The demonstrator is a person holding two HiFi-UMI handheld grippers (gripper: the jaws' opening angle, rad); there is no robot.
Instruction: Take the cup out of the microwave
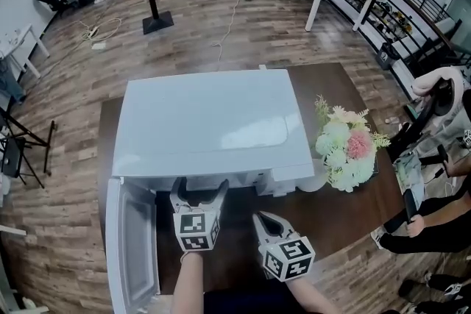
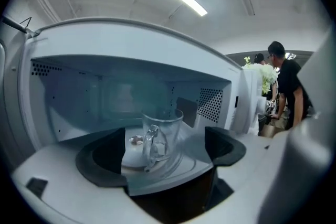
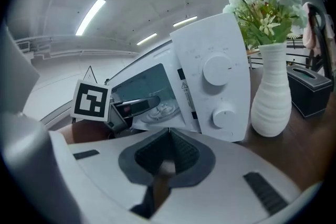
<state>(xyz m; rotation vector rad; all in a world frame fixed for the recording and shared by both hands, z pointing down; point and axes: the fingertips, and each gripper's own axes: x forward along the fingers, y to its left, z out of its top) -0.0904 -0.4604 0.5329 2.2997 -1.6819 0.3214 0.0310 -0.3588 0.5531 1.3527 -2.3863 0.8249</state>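
Observation:
A clear glass cup (image 2: 160, 137) with a handle stands on the turntable inside the white microwave (image 1: 213, 125). The microwave's door (image 1: 132, 246) is swung open to the left. My left gripper (image 2: 160, 153) is open at the cavity mouth, one jaw on each side, with the cup just beyond its tips and untouched. In the head view the left gripper (image 1: 200, 190) points into the opening, which hides the cup. My right gripper (image 1: 266, 221) hangs shut and empty in front of the control panel (image 3: 218, 81). Its jaws meet in the right gripper view (image 3: 168, 150).
The microwave sits on a dark brown table (image 1: 338, 213). A white vase of flowers (image 1: 342, 151) stands at its right side, close to the panel, beside a dark tissue box (image 3: 310, 93). People (image 1: 441, 158) sit at the table's right edge.

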